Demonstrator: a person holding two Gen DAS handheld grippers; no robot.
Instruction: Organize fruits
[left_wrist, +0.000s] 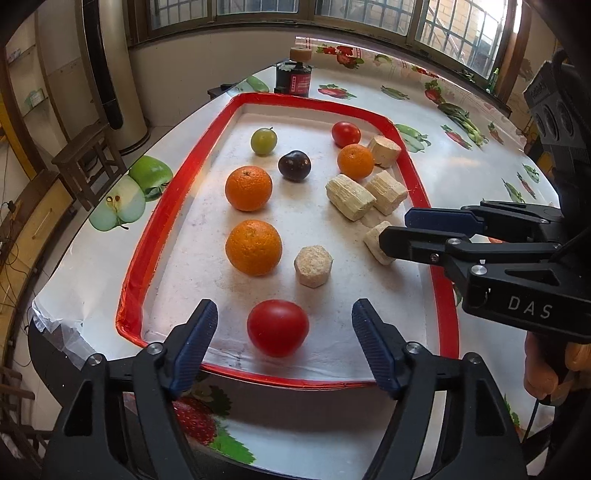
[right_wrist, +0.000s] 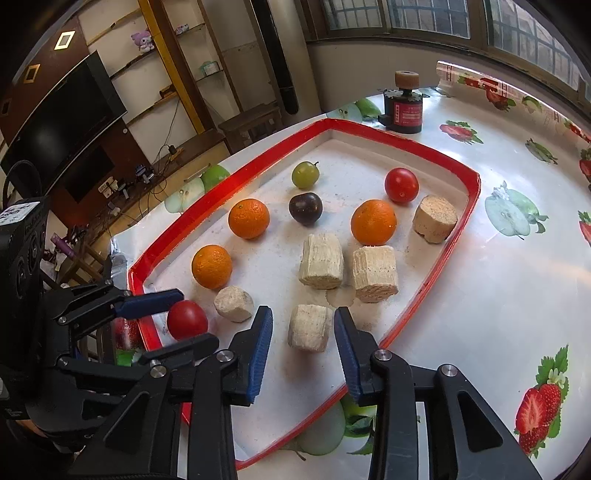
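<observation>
A white tray with a red rim (left_wrist: 166, 206) (right_wrist: 458, 229) holds three oranges, two tomatoes, a green fruit (left_wrist: 263, 140), a dark plum (left_wrist: 294, 165) and several beige cylinder chunks. My left gripper (left_wrist: 284, 310) (right_wrist: 195, 317) stands wide open around the near tomato (left_wrist: 277, 328) (right_wrist: 186, 319), with gaps on both sides. My right gripper (right_wrist: 303, 314) (left_wrist: 395, 229) straddles a beige chunk (right_wrist: 308, 328) (left_wrist: 376, 240) that rests on the tray. A thin gap shows at each pad, so it is open.
A dark jar with a cork-like top (left_wrist: 293, 75) (right_wrist: 403, 110) stands behind the tray. The table has a glossy fruit-print cloth (right_wrist: 517, 258). Its left edge drops off beside a wooden stool (left_wrist: 86, 162). A hand (left_wrist: 546, 369) holds the right gripper.
</observation>
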